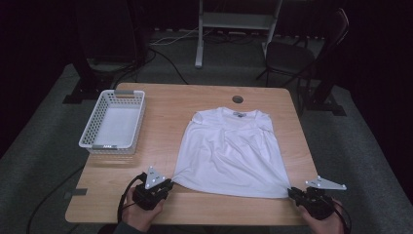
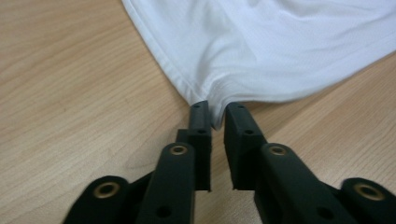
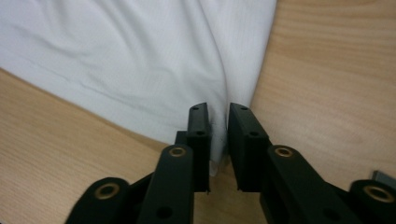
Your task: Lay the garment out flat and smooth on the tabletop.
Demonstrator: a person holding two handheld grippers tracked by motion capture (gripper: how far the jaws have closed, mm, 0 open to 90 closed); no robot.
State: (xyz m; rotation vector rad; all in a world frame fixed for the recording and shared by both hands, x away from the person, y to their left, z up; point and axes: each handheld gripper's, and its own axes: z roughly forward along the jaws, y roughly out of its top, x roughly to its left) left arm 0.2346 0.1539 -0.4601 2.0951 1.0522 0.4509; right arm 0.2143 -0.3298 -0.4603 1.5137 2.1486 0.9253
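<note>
T-shirt [image 1: 229,151], white, lies spread flat on my wooden table [image 1: 165,102], neck away from me and hem toward me, with each near hem corner at one of my grippers. Starting at the left, a white plastic basket [image 1: 115,125] sits well apart from my left jaws, off beyond them and away from the shirt. My left gripper [image 1: 169,183] rests low on the table at the shirt's near left corner; in the left gripper view [image 2: 217,114] its jaws stand narrow with a slim gap, and the puckered tip of the hem corner sits right at the fingertips [image 2: 200,116], just reaching into the gap. I cannot see the pads pressing on it. Across the cloth, the wrinkled body of the shirt stretches between the two sets of jaws. My right gripper [image 1: 292,193] lies at the near right corner; in the right gripper view [image 3: 218,119] its jaws are likewise narrow but parted, and the hem corner runs down between them, slack against the inner face of one finger [image 3: 199,140], with a clear gap to the other.
</note>
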